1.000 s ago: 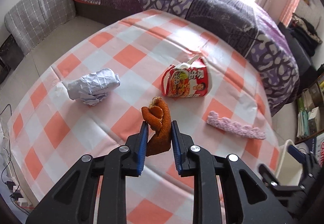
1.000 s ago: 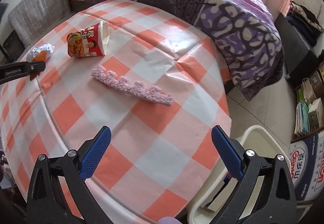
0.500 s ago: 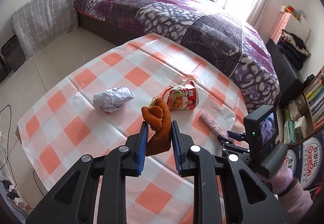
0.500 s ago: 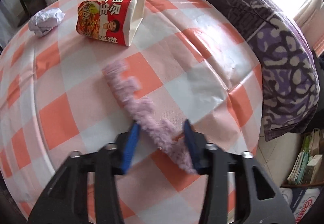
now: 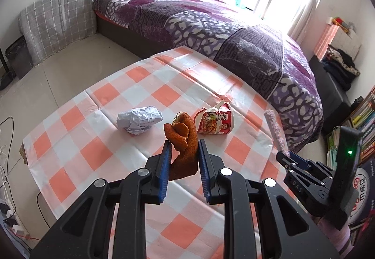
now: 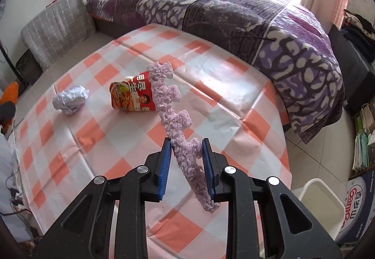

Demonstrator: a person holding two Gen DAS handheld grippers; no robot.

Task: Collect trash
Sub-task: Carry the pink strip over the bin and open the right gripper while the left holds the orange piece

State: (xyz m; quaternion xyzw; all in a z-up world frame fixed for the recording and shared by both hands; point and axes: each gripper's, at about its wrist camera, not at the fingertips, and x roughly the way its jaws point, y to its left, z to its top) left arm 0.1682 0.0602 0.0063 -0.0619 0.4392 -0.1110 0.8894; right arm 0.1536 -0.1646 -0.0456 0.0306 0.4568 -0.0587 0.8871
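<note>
Two black grippers with blue-padded fingers are up above the bench, each with a piece of trash caught in it. The left gripper (image 5: 183, 155) has its fingers pressed in on a curled piece of orange-brown peel (image 5: 182, 141), which sticks up past the fingertips, clear of the cloth. The right gripper (image 6: 186, 155) has its fingers closed on a long strip of fuzzy lilac trim (image 6: 174, 123); the strip runs upward and away from the fingers, with its short end hanging below them, lifted off the bench.

Spread over the bench is an orange-and-white checked tablecloth (image 6: 93, 132). On it lie a crumpled ball of white paper (image 6: 70, 99) and, just to its right, a red printed instant-noodle cup (image 6: 132, 97) tipped on its side. The two sit near each other but apart.

Beyond the bench stands a bed with a purple patterned cover (image 6: 222, 8), with folded bedding at its head. Down at the right, on the floor beside the bench's corner, is a white plastic bin (image 6: 321, 200), close against a printed cardboard box (image 6: 356, 205).
</note>
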